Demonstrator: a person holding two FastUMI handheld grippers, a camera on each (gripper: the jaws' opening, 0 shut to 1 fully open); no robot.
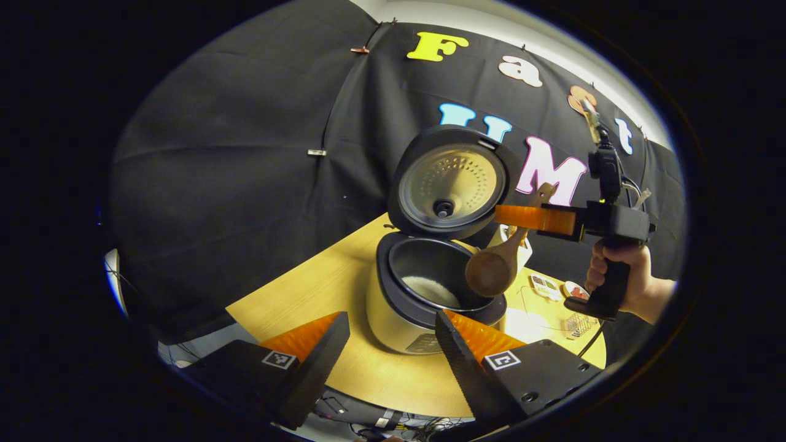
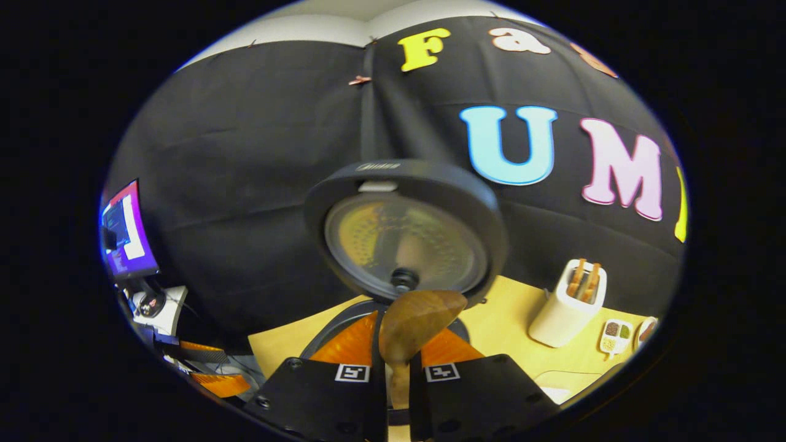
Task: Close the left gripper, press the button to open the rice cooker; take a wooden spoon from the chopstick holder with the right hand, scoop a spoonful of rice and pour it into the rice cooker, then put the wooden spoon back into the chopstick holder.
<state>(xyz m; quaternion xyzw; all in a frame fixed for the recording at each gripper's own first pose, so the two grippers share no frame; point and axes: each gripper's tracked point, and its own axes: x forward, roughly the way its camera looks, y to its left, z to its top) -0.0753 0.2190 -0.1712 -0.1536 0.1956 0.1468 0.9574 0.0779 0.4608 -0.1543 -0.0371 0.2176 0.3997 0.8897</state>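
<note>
The rice cooker (image 1: 393, 319) stands on the wooden table with its lid (image 1: 451, 181) raised, and white rice (image 1: 433, 290) lies in its inner pot. My right gripper (image 1: 509, 216), held by a hand (image 1: 620, 276), is shut on the handle of a wooden spoon (image 1: 494, 270). The spoon's bowl hangs tilted over the pot's right rim. In the right gripper view the spoon (image 2: 412, 320) sticks up between my right gripper's (image 2: 396, 353) fingers, in front of the lid (image 2: 405, 233). My left gripper (image 1: 393, 328) is open, in front of the cooker and apart from it.
A white chopstick holder (image 2: 568, 301) with wooden utensils stands right of the cooker, partly hidden behind the spoon (image 1: 505, 236) in the left gripper view. Small dishes (image 2: 616, 336) and a clear container (image 1: 540, 316) sit near the table's right edge. A lit screen (image 2: 126, 230) is far left.
</note>
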